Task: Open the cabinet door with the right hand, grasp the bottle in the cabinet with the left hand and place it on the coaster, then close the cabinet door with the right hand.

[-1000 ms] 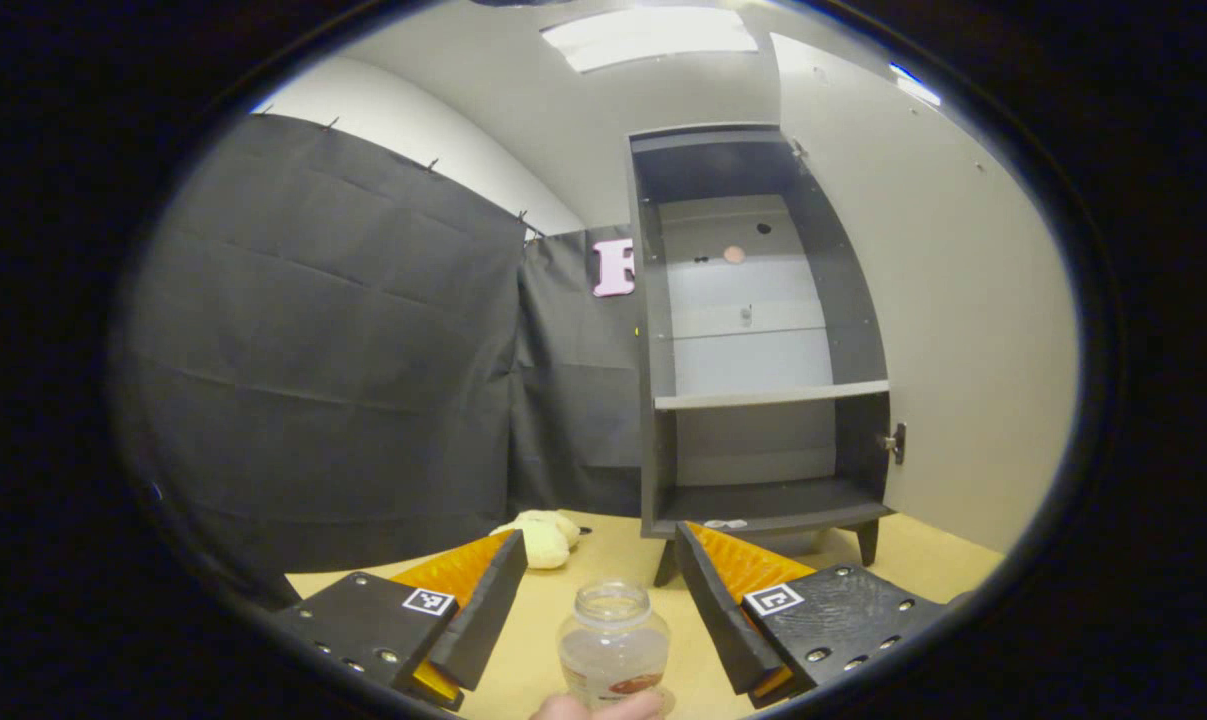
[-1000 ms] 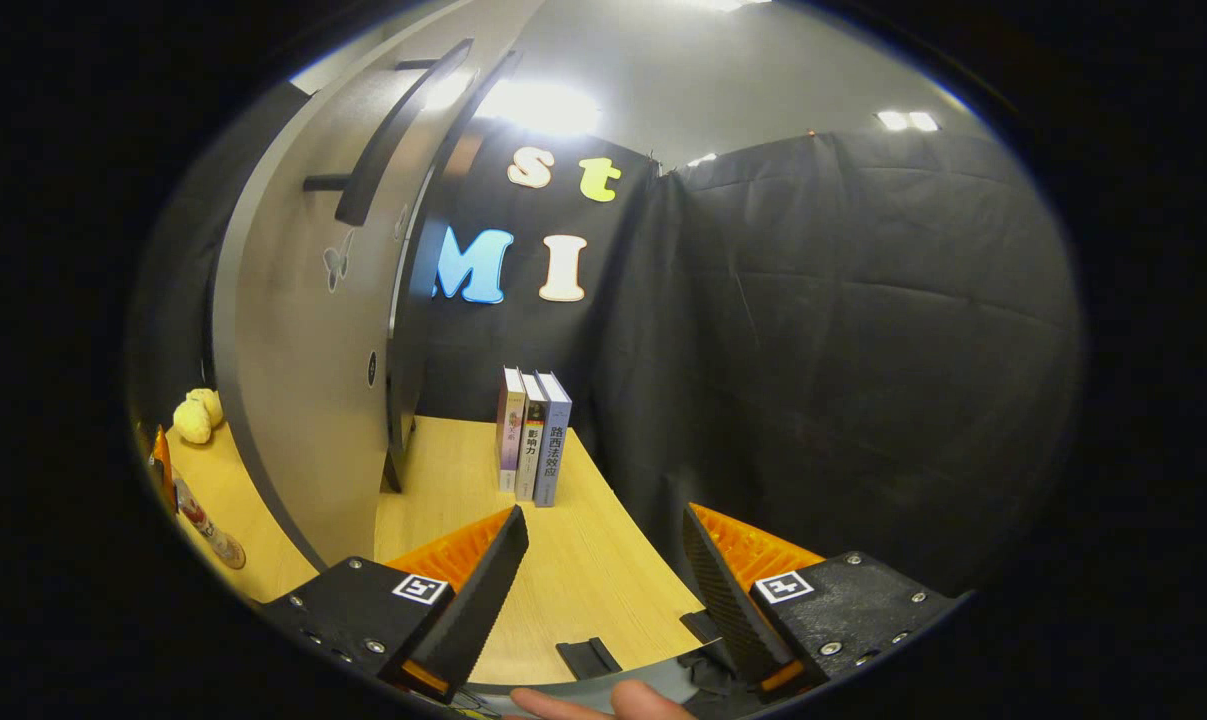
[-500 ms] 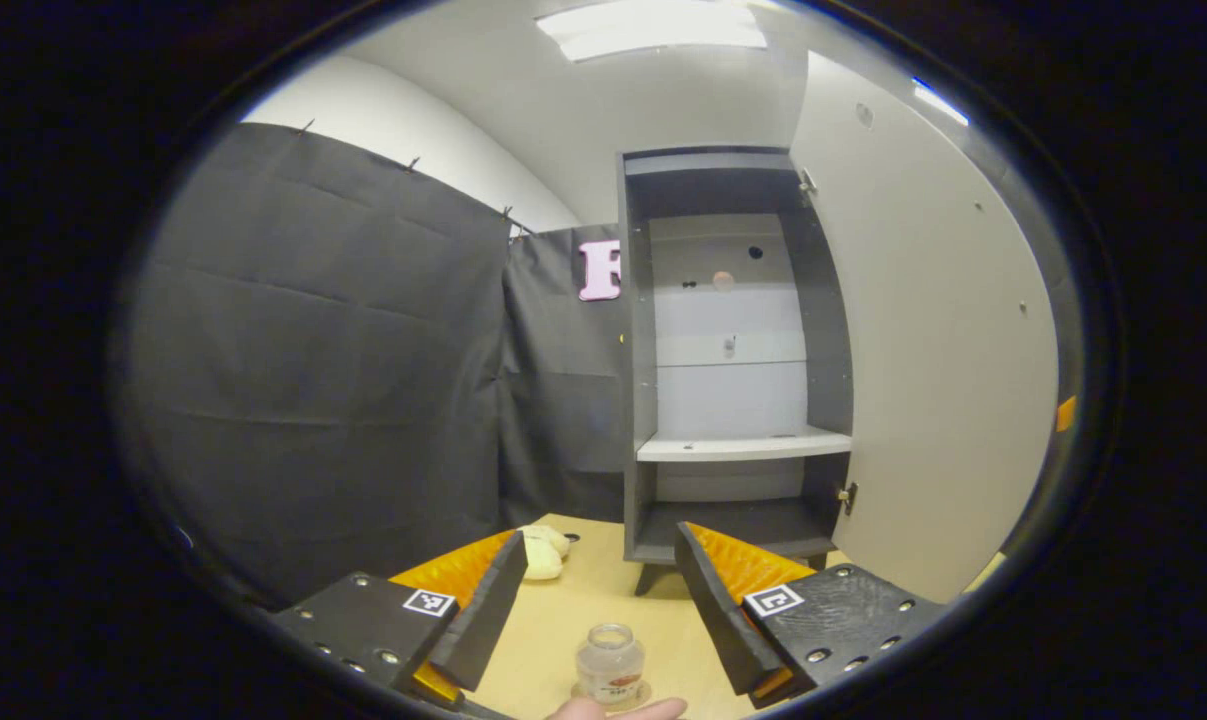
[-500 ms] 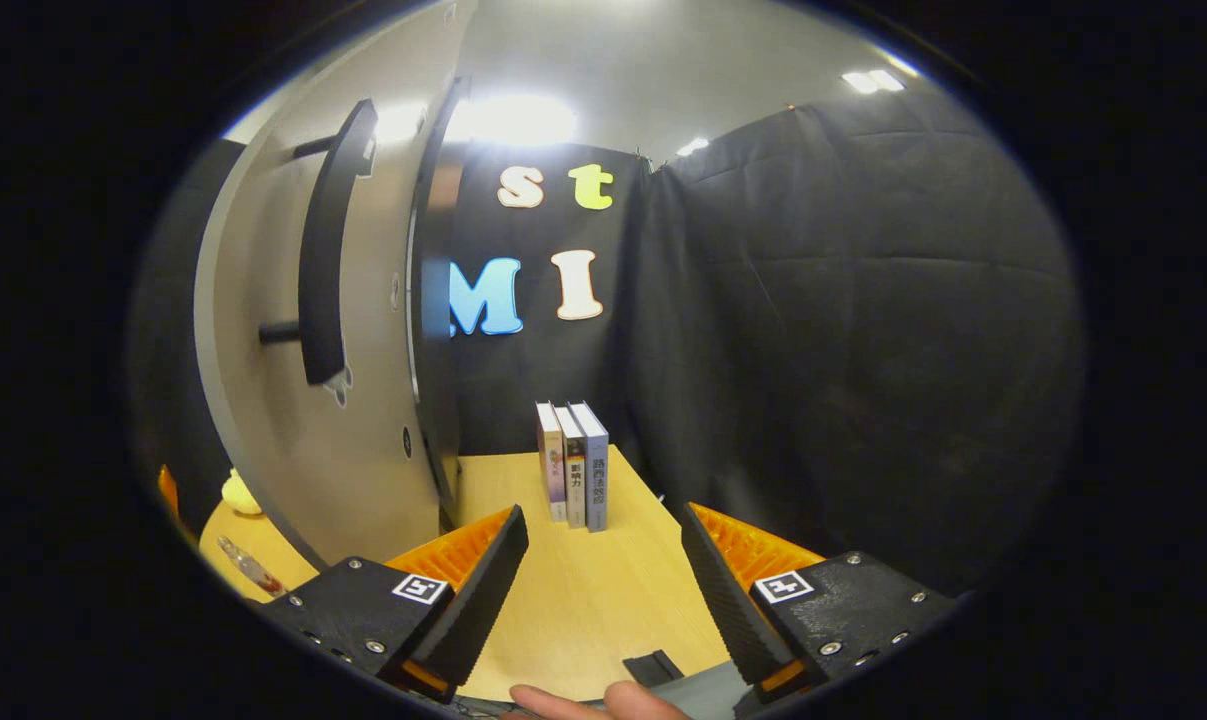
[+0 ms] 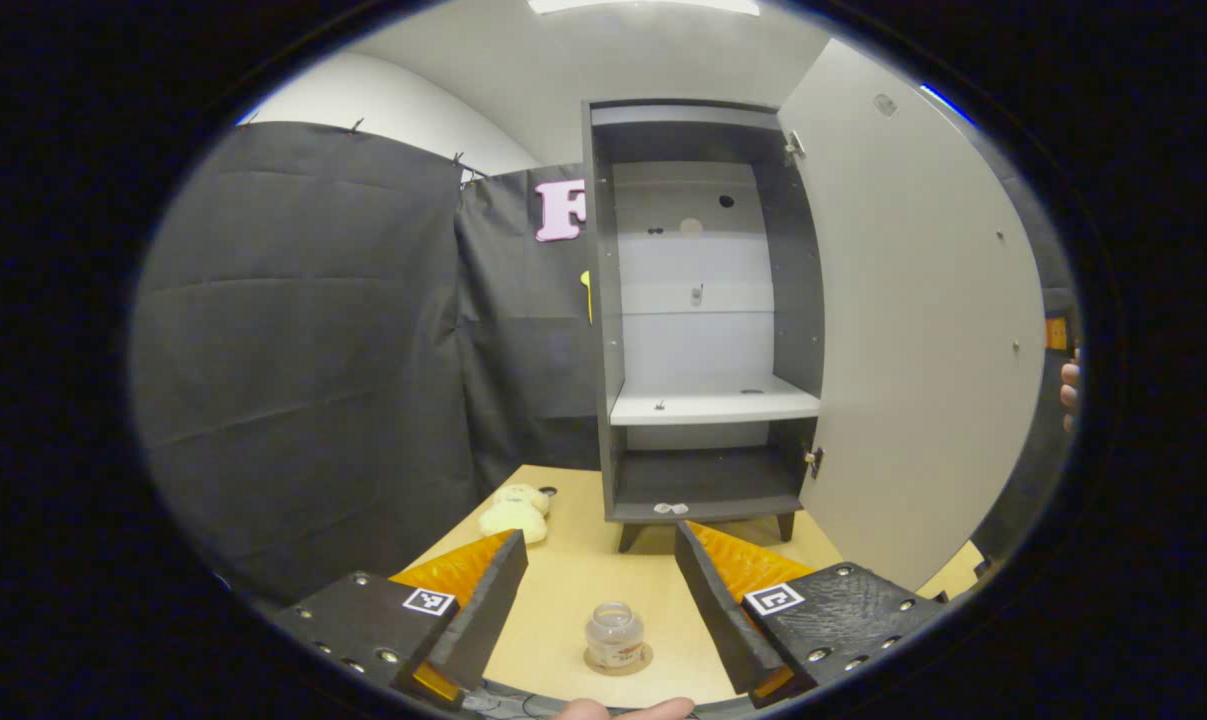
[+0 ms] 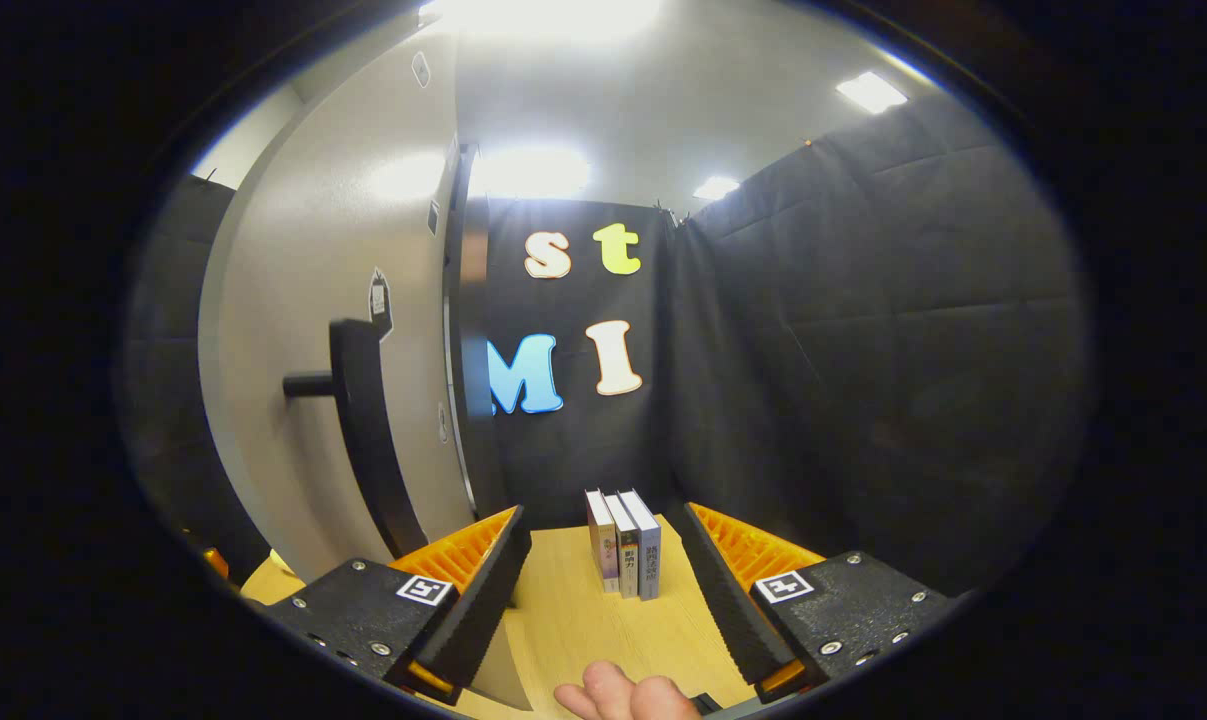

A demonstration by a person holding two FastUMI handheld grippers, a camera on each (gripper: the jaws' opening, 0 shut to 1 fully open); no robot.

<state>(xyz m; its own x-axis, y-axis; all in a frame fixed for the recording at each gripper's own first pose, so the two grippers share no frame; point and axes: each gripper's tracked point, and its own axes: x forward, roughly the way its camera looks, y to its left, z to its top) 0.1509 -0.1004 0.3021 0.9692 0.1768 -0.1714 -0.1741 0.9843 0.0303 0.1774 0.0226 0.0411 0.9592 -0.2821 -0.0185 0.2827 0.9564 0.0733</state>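
A small clear glass bottle [image 5: 615,634] stands upright on a round coaster [image 5: 618,661] on the wooden table. My left gripper [image 5: 603,598] is open above and behind it, its fingers wide apart and off the glass. The grey cabinet [image 5: 701,312] stands at the back of the table with its door [image 5: 913,330] swung wide to the right and its shelves bare. In the right gripper view the door's outer face [image 6: 333,330] rises at the left with its dark bar handle [image 6: 363,440]. My right gripper [image 6: 603,585] is open, just right of that handle, holding nothing.
A yellow plush toy [image 5: 513,512] lies on the table left of the cabinet. Three books [image 6: 623,540] stand upright near the back wall in the right gripper view. A hand [image 5: 1068,385] shows past the door's far edge. Wooden table top [image 5: 563,590] spreads between bottle and cabinet.
My left gripper has pulled back and up from the bottle, which now looks smaller and farther. My right gripper has come nearer the door's handle, which now sits lower and closer.
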